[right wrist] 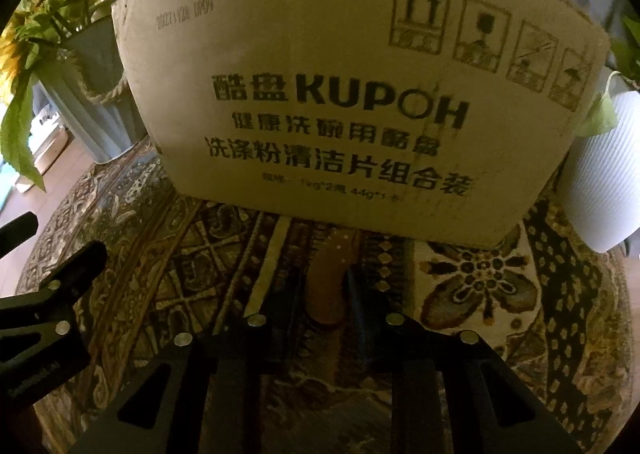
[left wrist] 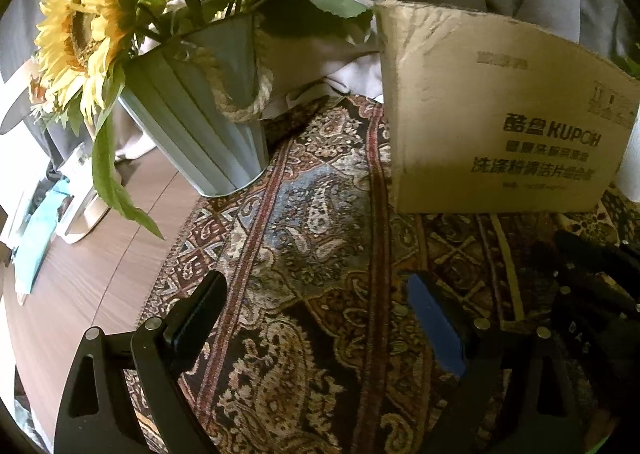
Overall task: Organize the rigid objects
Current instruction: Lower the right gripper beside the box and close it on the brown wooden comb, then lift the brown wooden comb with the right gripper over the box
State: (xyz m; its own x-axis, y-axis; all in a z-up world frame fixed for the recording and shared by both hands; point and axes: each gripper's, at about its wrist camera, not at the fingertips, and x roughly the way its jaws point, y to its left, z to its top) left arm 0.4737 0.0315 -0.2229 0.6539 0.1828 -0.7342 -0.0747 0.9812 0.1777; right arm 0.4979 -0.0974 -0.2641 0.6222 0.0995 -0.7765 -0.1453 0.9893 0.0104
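Left gripper [left wrist: 316,318] idle w/ fingers spread over patterned cloth [left wrist: 304,214] nr sunflower bucket [left wrist: 200,126], right gripper [right wrist: 324,294] pinching wooden piece [right wrist: 330,286] just before KUPOH carton [right wrist: 340,94]; prob. mid-carry, next needing lift over carton rim, then release.

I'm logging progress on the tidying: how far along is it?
Nothing shows as done: the box interior is hidden, so I can't tell what's packed. In hand: the right gripper is shut on a tan wooden piece in front of the box. The left gripper is open over the cloth. Left: getting the piece put away.
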